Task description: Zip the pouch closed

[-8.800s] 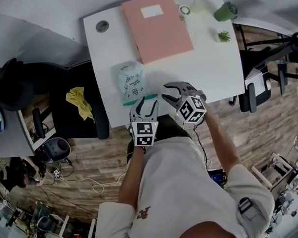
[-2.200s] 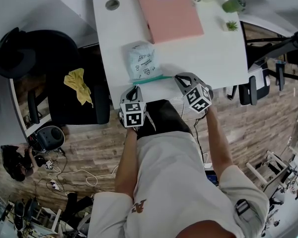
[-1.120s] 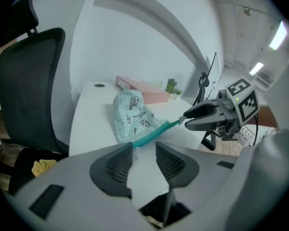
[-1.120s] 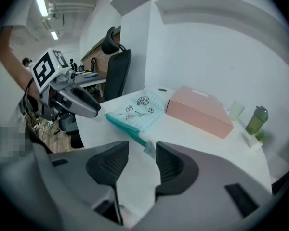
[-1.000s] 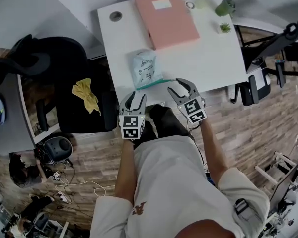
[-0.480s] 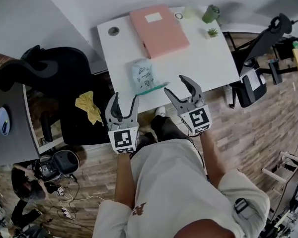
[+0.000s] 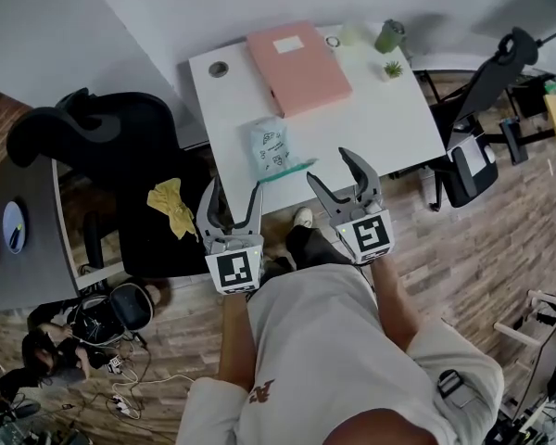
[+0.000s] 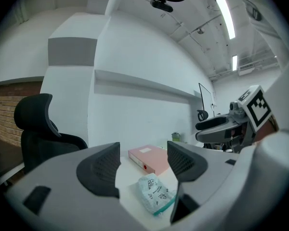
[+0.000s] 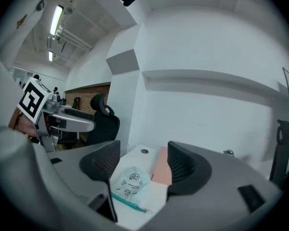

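A pale mint printed pouch (image 7: 270,145) with a green zip edge (image 7: 288,170) lies on the white table (image 7: 389,119), close to its near edge. Both grippers hover in the air on the near side of that edge, apart from the pouch. My left gripper (image 7: 233,200) is open with nothing between its fingers, and its jaws have just been opening. My right gripper (image 7: 336,176) is likewise open and empty after widening. The pouch (image 8: 154,194) shows low between the left jaws in the left gripper view. In the right gripper view the pouch (image 9: 127,182) lies below the jaws.
A pink folder (image 7: 298,66) lies behind the pouch. A green cup (image 7: 387,35), a small plant (image 7: 392,68) and a tape ring (image 7: 332,41) sit at the far right corner. A black chair (image 7: 111,146) with a yellow cloth (image 7: 171,207) stands left; another chair (image 7: 473,170) stands right.
Both grippers have risen from the table's near edge towards the head camera and their jaws have spread wider. The pouch has stayed where it lay on the table.
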The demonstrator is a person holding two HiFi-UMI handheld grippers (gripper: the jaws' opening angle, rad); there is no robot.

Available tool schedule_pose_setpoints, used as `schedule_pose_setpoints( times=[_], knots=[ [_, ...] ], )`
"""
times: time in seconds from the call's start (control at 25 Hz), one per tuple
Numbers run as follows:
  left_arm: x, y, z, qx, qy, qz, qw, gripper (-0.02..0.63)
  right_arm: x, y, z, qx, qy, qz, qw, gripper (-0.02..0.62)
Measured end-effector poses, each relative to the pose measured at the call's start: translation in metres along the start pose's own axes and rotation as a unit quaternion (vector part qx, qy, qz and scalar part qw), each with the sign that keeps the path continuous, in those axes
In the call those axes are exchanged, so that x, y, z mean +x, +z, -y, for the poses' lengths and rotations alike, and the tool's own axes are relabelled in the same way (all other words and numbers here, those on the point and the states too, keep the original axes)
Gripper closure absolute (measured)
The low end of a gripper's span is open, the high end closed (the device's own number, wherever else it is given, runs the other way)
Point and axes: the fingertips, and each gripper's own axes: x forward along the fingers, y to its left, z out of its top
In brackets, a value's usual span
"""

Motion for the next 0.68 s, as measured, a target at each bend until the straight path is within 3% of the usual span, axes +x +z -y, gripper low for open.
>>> schedule_pose_setpoints(
  times=[0.68],
  knots=[
    [0.017,0.011,0.002,0.011,0.013,0.007,0.9998,0.296,0.008,0.015,0.016,-0.017,0.005,0.018,1.0,0.293]
  ],
)
